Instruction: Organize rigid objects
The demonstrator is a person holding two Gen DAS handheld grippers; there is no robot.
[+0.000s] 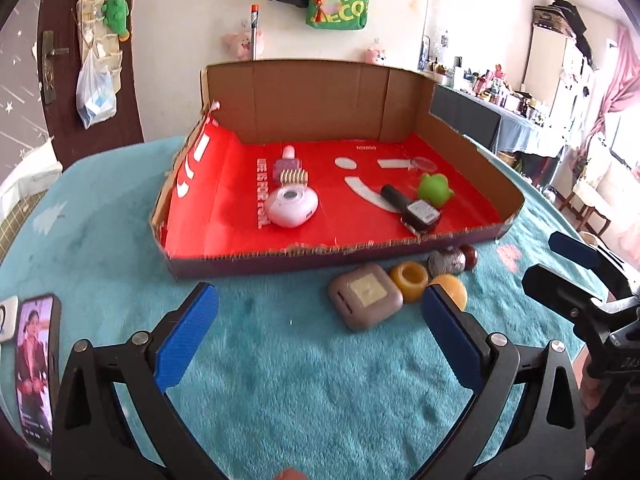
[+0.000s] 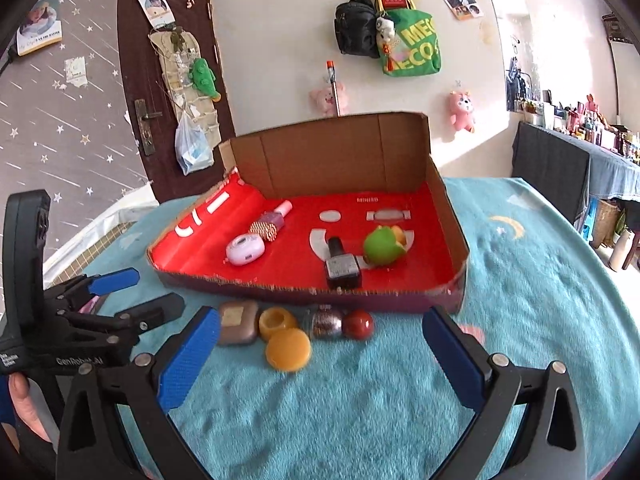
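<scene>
both grippers spread wide, holding nothing: left gripper (image 1: 320, 336) and right gripper (image 2: 322, 354) above the teal fleece cloth (image 1: 280, 392).

still loose on the cloth, in a row touching or just beside the near wall of the cardboard tray (image 1: 516, 200): taupe rounded-square case (image 1: 366, 296), amber ring-shaped piece (image 1: 410, 278), amber disc (image 2: 288, 349), mottled metallic ball (image 2: 327, 323), dark red ball (image 2: 359, 325). from the case, ring at 2 o'clock, balls further toward 3 o'clock.

already on the red liner: lilac oval gadget (image 1: 292, 206), green rubbery toy (image 1: 435, 190), dark nail-polish bottle (image 1: 420, 214), pink-capped bottle (image 1: 288, 164) with ribbed gold band.

risks:
- balls smooth, round, likely hard; prone to squirt from flat ribbed pads or roll on release.
- pieces packed tight; closing on one apt to nudge neighbours.
- disc thin, low on pile; pads may snag fleece.
- tray wall raised, ragged edge; low carry may clip it.
- polish bottle near front wall at 5 o'clock of toy; dropped item may knock it.
- disc material uncertain, possibly wax or resin; blurred.
</scene>
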